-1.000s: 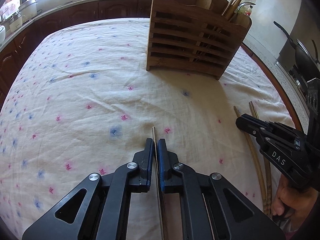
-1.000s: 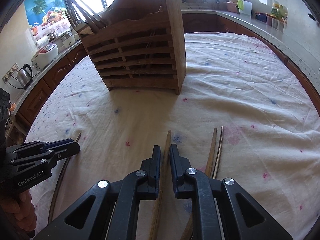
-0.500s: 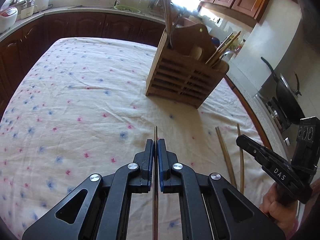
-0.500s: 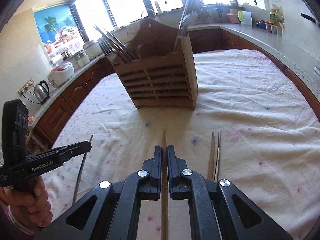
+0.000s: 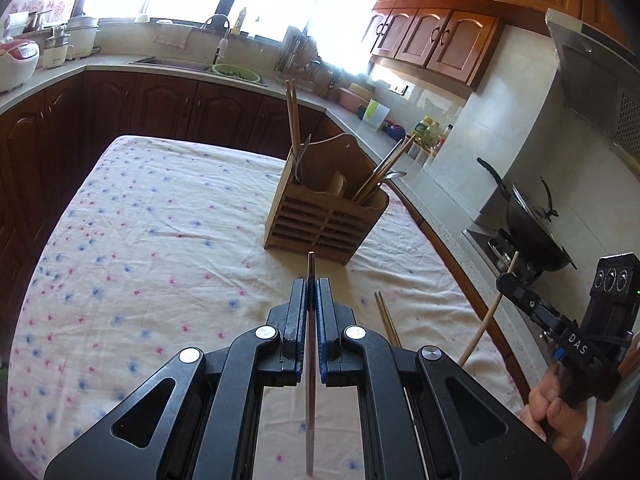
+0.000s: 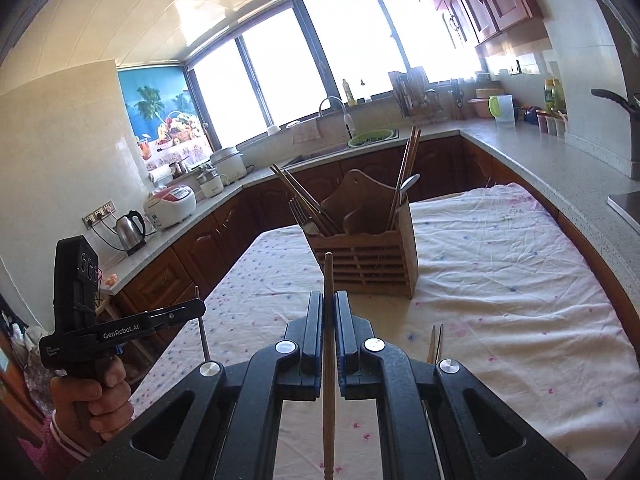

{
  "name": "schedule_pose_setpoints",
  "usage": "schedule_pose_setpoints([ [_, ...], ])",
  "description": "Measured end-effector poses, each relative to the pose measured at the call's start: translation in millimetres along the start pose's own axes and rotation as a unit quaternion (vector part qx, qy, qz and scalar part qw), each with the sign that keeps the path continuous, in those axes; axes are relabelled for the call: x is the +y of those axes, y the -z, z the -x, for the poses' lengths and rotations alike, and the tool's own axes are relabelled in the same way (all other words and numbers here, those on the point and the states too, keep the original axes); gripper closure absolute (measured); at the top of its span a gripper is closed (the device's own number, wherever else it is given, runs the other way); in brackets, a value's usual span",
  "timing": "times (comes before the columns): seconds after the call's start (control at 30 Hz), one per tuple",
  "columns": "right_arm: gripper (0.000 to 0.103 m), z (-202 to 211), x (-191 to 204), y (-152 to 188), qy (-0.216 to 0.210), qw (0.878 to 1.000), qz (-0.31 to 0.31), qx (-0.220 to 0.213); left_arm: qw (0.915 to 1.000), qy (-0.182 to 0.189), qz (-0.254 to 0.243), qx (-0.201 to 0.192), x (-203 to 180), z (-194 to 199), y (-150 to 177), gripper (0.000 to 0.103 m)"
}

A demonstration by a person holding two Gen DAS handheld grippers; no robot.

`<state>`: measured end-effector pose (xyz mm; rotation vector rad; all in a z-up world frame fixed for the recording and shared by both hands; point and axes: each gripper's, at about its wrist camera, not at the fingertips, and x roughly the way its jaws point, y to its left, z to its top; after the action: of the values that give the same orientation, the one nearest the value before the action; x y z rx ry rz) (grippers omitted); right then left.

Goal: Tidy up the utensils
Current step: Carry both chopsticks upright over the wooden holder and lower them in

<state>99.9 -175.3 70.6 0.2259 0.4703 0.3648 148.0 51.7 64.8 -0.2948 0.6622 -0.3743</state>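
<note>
While the left tool (image 5: 311, 292) is clenched on a metal chopstick (image 5: 310, 360), the right tool (image 6: 328, 306) grips a wooden chopstick (image 6: 329, 360); both are raised off the surface (image 5: 160, 240), the wooden utensil holder (image 5: 326, 222) ahead, two chopsticks (image 6: 435, 344) lying just right of the right tool.

Your left gripper (image 5: 312, 292) hides the near ends of the two chopsticks (image 5: 387, 322) lying on the cloth to its right. The lower ends of the utensils in the holder (image 6: 366, 258) ahead of your right gripper (image 6: 329, 306) sit hidden behind its slats.
</note>
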Motion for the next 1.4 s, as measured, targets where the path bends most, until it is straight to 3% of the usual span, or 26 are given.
schedule_pose_setpoints([
  [0.93,0.098,-11,-18,-27,0.006,0.999,-0.015,-0.031,0.9986,-0.011,-0.003,-0.052,-1,3,-35,0.099],
  [1.17,0.098,-21,-24,-47,0.009,0.999,-0.016,-0.050,0.9962,-0.010,-0.009,-0.086,-7,1,-62,0.099],
  [1.4,0.098,-36,-26,-87,0.008,0.996,-0.015,-0.087,0.9892,-0.002,-0.021,-0.145,-20,-1,-110,0.099],
])
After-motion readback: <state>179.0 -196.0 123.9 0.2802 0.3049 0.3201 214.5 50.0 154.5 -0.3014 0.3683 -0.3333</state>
